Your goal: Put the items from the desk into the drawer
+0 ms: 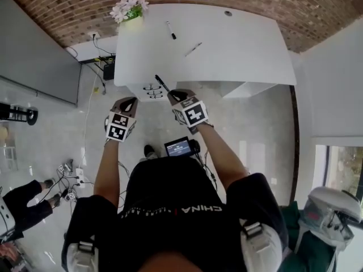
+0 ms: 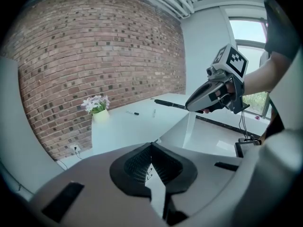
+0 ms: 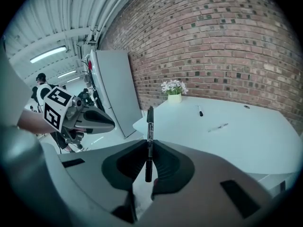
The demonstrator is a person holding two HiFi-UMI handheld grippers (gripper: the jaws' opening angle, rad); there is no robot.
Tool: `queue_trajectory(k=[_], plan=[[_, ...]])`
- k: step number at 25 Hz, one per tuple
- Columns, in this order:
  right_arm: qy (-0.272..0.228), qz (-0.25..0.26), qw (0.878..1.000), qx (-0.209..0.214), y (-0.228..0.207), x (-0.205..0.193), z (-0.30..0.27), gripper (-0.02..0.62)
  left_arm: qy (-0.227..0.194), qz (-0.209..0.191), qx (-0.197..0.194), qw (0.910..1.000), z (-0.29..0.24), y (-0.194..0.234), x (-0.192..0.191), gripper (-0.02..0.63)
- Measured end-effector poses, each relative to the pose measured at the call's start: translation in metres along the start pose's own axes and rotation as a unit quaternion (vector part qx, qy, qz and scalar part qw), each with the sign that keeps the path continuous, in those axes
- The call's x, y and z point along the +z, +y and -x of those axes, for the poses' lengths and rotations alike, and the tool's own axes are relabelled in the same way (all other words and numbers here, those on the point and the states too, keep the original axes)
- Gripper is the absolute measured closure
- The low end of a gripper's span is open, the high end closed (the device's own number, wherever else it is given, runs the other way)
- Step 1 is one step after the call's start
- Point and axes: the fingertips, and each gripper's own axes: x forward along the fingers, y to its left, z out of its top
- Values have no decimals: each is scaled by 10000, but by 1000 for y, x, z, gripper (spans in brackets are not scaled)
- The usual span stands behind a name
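My right claw [image 3: 147,148] is clamped on the slim black marker pen [image 3: 150,126], held at the front edge of the white bench [image 1: 244,50] — my left claw [image 2: 152,148] is closed, empty. I'd have it pull the white drawer [image 1: 150,90] open first.

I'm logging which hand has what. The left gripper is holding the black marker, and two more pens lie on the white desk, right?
No: the right gripper holds the black marker, as the right gripper view shows; the left gripper has nothing between its jaws. A dark pen and a pale pen do lie on the white desk.
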Motion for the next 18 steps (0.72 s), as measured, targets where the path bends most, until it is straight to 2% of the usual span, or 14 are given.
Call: queue_trajectory(k=[3, 8, 11, 18], plan=[[-71, -55, 9998, -154, 28, 8, -11, 548, -67, -71, -186, 9998, 15, 18, -10, 594], [-121, -226, 9988, -423, 47, 17, -20, 548, -103, -194, -443, 9988, 25, 37, -18, 595], [-111, -330, 9980, -528, 52, 14, -21, 548, -37, -255, -585, 9980, 25, 35, -27, 594], [-86, -329, 9982, -487, 50, 8, -17, 548, -103, -254, -728, 9970, 17, 21, -20, 595]])
